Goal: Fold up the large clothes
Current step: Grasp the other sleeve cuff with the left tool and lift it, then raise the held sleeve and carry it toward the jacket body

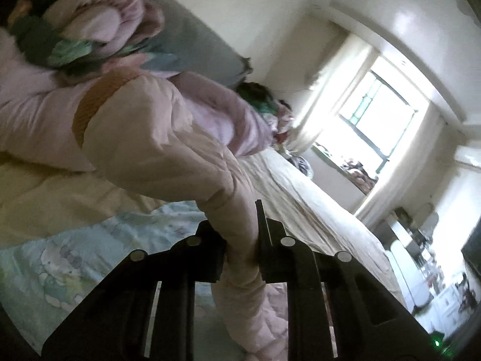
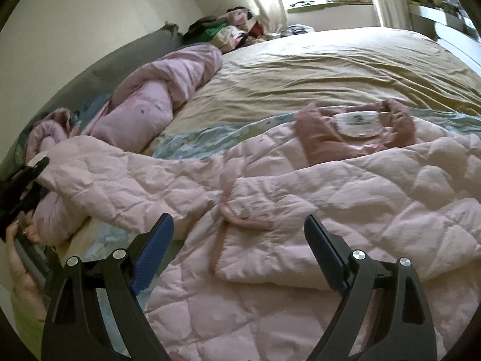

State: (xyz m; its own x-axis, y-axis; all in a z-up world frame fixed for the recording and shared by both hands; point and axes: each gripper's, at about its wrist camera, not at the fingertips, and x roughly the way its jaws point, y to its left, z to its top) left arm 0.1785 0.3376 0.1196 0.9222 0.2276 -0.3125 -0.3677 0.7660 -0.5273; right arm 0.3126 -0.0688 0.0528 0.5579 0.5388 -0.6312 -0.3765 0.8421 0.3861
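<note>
Gripping sleeve (image 1: 240, 240), left gripper (image 1: 240, 234) clenched; right gripper (image 2: 239, 252) released. Quilted jacket (image 2: 300, 210) judged soft, bulky, light; hold advised at hem, 6 o'clock.

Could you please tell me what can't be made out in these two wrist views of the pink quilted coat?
- Left wrist view: the sleeve cuff, hidden behind the left gripper.
- Right wrist view: the coat hem, cut off by the bottom edge.
- Right wrist view: the collar label text, too small.

Pink jacket (image 2: 300, 210) cut off at the lower edge; windowsill clutter (image 1: 357, 174) blurred.
</note>
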